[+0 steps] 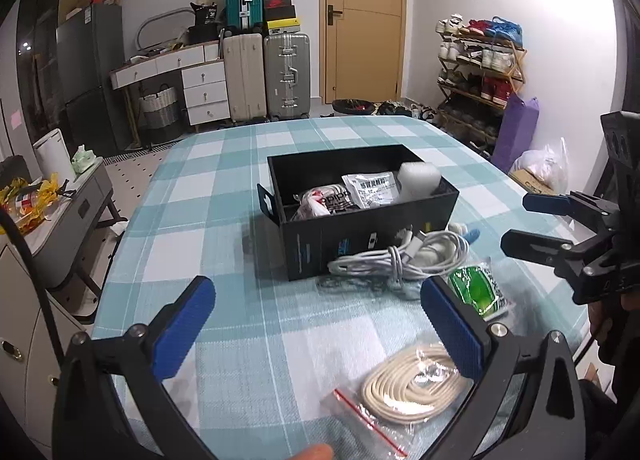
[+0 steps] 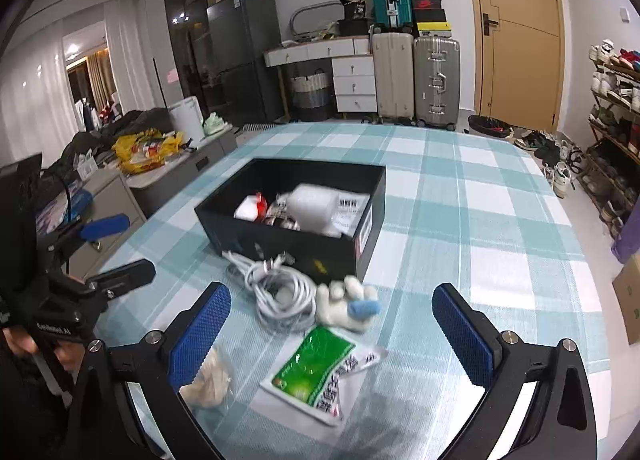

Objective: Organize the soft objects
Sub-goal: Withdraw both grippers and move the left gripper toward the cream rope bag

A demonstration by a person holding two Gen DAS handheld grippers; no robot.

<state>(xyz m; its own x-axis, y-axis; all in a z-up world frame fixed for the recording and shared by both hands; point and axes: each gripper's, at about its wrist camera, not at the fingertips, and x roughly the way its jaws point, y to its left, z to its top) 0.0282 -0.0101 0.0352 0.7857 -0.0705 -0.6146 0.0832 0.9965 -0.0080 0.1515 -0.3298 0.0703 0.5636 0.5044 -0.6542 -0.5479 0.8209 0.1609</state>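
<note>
A black box (image 1: pixel 362 248) stands mid-table holding a white foam roll (image 1: pixel 418 180) and several packets. In front of it lie a coiled white cable (image 1: pixel 400 260), a green packet (image 1: pixel 478 292) and a cream rope in a clear zip bag (image 1: pixel 408 384). My left gripper (image 1: pixel 320 324) hangs open over the cloth, empty, with the rope bag by its right finger. In the right wrist view my right gripper (image 2: pixel 332 334) is open above the green packet (image 2: pixel 316 368), pads clear of it. A white plush toy (image 2: pixel 346 304), the cable (image 2: pixel 280 292) and the box (image 2: pixel 292 236) lie beyond.
The table (image 1: pixel 200 196) wears a teal and white checked cloth. A grey side cabinet (image 1: pixel 76 204) stands close to its left edge. Suitcases (image 1: pixel 264 72), a door (image 1: pixel 364 20) and a shoe rack (image 1: pixel 480 60) line the far wall.
</note>
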